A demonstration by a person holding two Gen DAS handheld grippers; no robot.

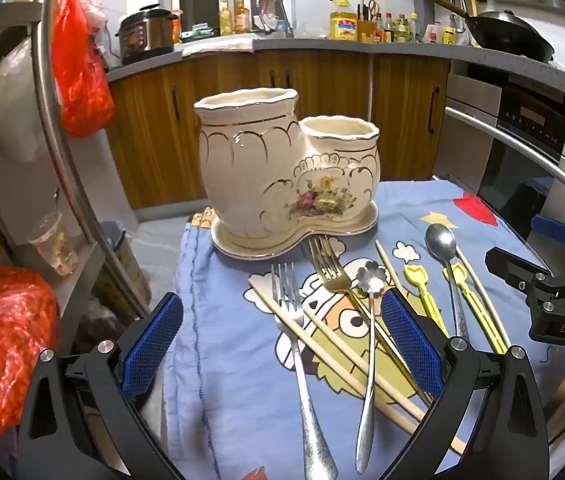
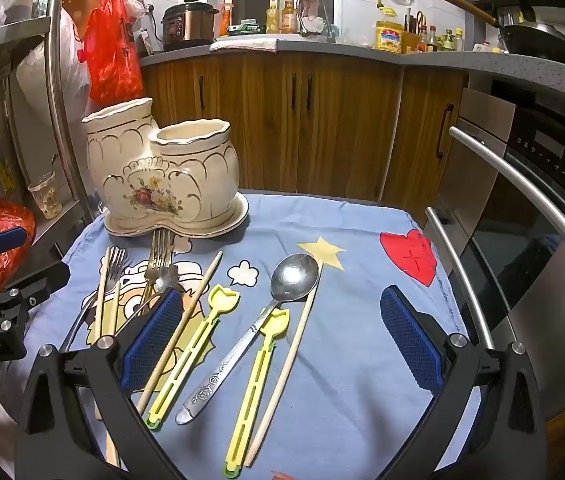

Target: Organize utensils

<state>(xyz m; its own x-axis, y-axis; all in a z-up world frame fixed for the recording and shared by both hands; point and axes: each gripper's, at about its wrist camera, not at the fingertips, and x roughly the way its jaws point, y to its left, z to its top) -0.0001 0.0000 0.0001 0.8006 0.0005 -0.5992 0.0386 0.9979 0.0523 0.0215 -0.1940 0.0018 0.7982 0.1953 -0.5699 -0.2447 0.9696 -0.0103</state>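
Between open R claw (image 2: 280, 344) pads — spoon (image 2: 266, 320)

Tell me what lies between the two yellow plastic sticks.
In the right wrist view, the large silver metal spoon lies diagonally between the two yellow plastic sticks, bowl toward the cream ceramic holder.

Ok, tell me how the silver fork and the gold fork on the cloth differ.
Colour: the silver fork is pale steel; the gold fork is brassy yellow.
Place: the gold fork's tines touch the ceramic holder's saucer; the silver fork lies nearer the left gripper, clear of the saucer.
Cover: a wooden chopstick crosses the silver fork's neck; the gold fork's tines lie bare.
Both lie flat on the blue cloth, tines toward the holder.
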